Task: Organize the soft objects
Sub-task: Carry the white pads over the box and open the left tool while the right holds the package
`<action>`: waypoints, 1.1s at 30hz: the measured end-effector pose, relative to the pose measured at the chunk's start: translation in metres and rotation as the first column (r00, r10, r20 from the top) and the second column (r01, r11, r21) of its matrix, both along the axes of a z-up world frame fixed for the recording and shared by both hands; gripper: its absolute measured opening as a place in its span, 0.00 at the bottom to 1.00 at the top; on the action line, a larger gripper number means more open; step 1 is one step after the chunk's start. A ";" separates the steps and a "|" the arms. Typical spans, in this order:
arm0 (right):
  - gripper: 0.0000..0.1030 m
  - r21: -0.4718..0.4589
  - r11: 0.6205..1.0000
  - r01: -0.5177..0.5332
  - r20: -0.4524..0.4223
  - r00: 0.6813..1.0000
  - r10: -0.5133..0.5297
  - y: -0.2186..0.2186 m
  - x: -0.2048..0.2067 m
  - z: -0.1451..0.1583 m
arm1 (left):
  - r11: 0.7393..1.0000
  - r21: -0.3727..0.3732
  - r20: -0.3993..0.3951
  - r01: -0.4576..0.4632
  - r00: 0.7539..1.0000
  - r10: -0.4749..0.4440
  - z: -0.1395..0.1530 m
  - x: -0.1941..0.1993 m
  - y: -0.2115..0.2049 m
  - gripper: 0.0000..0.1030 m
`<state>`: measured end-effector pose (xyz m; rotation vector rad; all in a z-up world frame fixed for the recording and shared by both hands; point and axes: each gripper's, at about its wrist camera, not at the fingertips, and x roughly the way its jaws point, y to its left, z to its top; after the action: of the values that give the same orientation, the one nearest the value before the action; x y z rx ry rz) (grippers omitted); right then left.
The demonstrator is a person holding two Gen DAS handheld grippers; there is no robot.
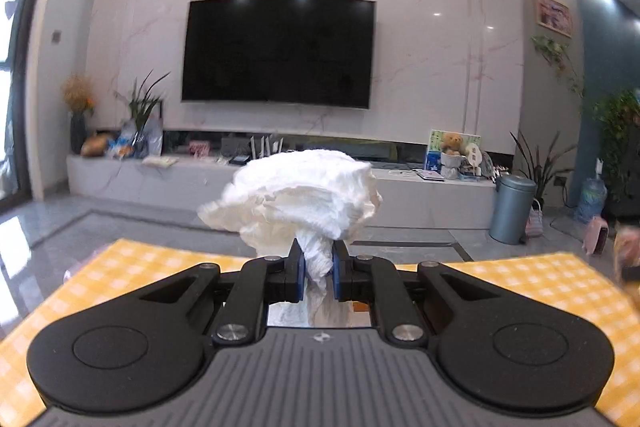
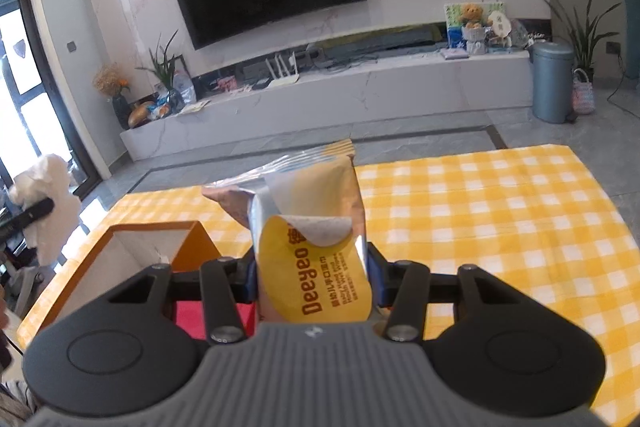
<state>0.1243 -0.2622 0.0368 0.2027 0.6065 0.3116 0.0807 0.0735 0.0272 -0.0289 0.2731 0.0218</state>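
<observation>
left gripper [image 1: 316, 267] — jaws pinched on crumpled white tissue wad [image 1: 296, 195], held above yellow-checked worktop [image 1: 520, 291] | right gripper [image 2: 314, 273] — jaws clamped on yellow wet-wipes pack [image 2: 316, 243], long axis toward 12 | open orange cardboard box [image 2: 132, 259] at 10 o'clock, nearer right gripper

bright ceiling spots | glossy floor glare | fisheye-bent edges | right-edge blur

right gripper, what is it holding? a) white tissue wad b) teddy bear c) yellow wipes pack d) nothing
c: the right gripper is shut on the yellow wipes pack with its flap peeled, while the tissue wad is in the left gripper.
</observation>
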 end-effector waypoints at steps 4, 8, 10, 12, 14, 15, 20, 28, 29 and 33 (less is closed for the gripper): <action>0.48 -0.012 1.000 -0.021 0.006 1.000 0.021 0.013 -0.002 -0.001 | 0.991 0.128 -0.091 0.035 0.996 -0.023 -0.017 0.021 -0.010 0.14; 0.48 0.020 0.998 -0.062 -0.024 0.998 0.062 0.020 0.002 -0.006 | 0.982 0.182 -0.231 0.060 0.973 -0.016 -0.042 0.039 -0.017 0.14; 0.48 0.031 0.996 -0.078 -0.038 0.996 0.079 0.025 0.003 -0.008 | 0.978 0.191 -0.317 0.085 0.948 -0.021 -0.057 0.043 -0.017 0.14; 0.48 0.045 0.995 -0.087 -0.046 0.995 0.089 0.029 0.004 -0.008 | 0.981 0.172 -0.372 0.093 0.928 -0.023 -0.069 0.045 -0.016 0.14; 0.48 0.061 0.994 -0.094 -0.042 0.994 0.097 0.034 0.002 -0.006 | 0.978 0.190 -0.417 0.091 0.909 -0.003 -0.078 0.049 -0.017 0.14; 0.48 0.069 0.993 -0.098 -0.040 0.994 0.101 0.036 0.001 -0.006 | 0.975 0.207 -0.442 0.079 0.897 0.022 -0.081 0.050 -0.017 0.14; 0.48 0.068 0.991 -0.119 -0.042 0.992 0.122 0.049 -0.008 0.000 | 0.990 0.142 -0.479 -0.004 0.875 0.072 -0.080 0.042 0.001 0.45; 0.48 0.025 0.988 -0.154 -0.043 0.987 0.155 0.089 -0.011 0.021 | 0.983 -0.113 -0.412 -0.142 0.907 0.084 -0.044 0.000 0.056 0.92; 0.48 0.022 0.986 -0.164 -0.044 0.985 0.165 0.097 -0.011 0.024 | 0.979 -0.137 -0.397 -0.152 0.914 0.086 -0.040 -0.008 0.061 0.92; 0.48 -0.007 0.973 -0.229 -0.058 0.972 0.228 0.137 -0.010 0.031 | 0.980 -0.123 -0.321 -0.155 0.941 0.109 -0.018 -0.021 0.075 0.92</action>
<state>0.1138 -0.1248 0.0675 0.1291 0.6900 0.5258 0.0597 0.1489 0.0090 -0.1916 0.5905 0.1415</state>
